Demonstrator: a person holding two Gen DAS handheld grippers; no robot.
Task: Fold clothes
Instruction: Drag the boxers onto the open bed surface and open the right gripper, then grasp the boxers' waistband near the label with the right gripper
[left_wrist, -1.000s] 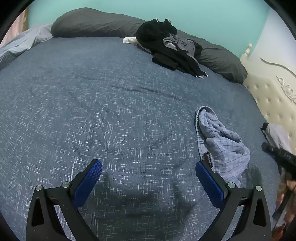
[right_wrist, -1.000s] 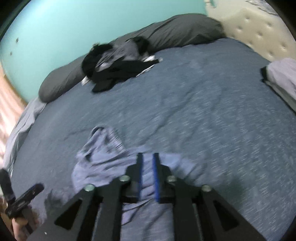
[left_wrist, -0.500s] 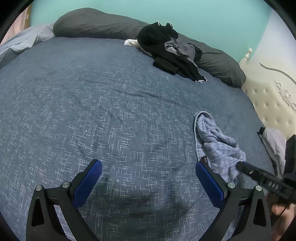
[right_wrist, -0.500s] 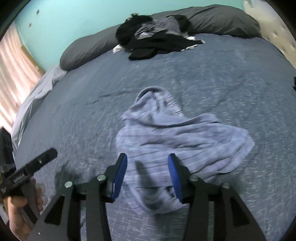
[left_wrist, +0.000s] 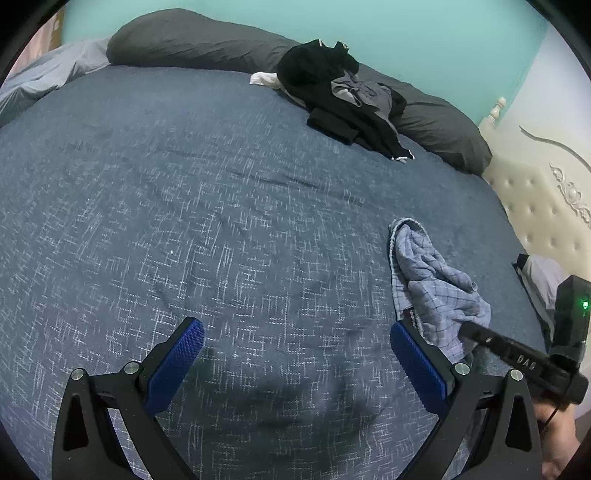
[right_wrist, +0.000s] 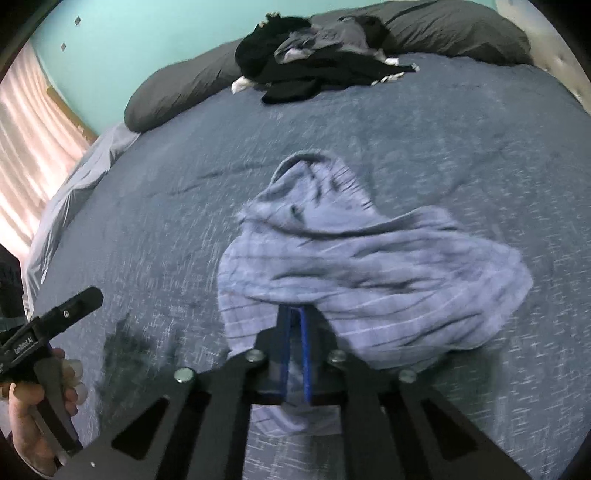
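A crumpled light blue checked garment (right_wrist: 369, 266) lies on the dark blue bedspread (right_wrist: 461, 122). My right gripper (right_wrist: 294, 325) is shut on the garment's near edge, with cloth pinched between the blue pads. In the left wrist view the same garment (left_wrist: 432, 280) lies at the right, just beyond my right fingertip. My left gripper (left_wrist: 295, 354) is open and empty, hovering over bare bedspread (left_wrist: 221, 221). The right gripper's body (left_wrist: 517, 358) reaches into the garment from the right.
A pile of black and grey clothes (left_wrist: 343, 96) lies against long grey pillows (left_wrist: 192, 40) at the far side. A cream tufted headboard (left_wrist: 546, 206) stands at the right with a folded item (left_wrist: 539, 273) near it. A pale sheet (right_wrist: 70, 199) lies at the left edge.
My right gripper was open over the garment half a second ago; now it has shut on the garment's near edge. The left gripper has stayed open and barely moved.
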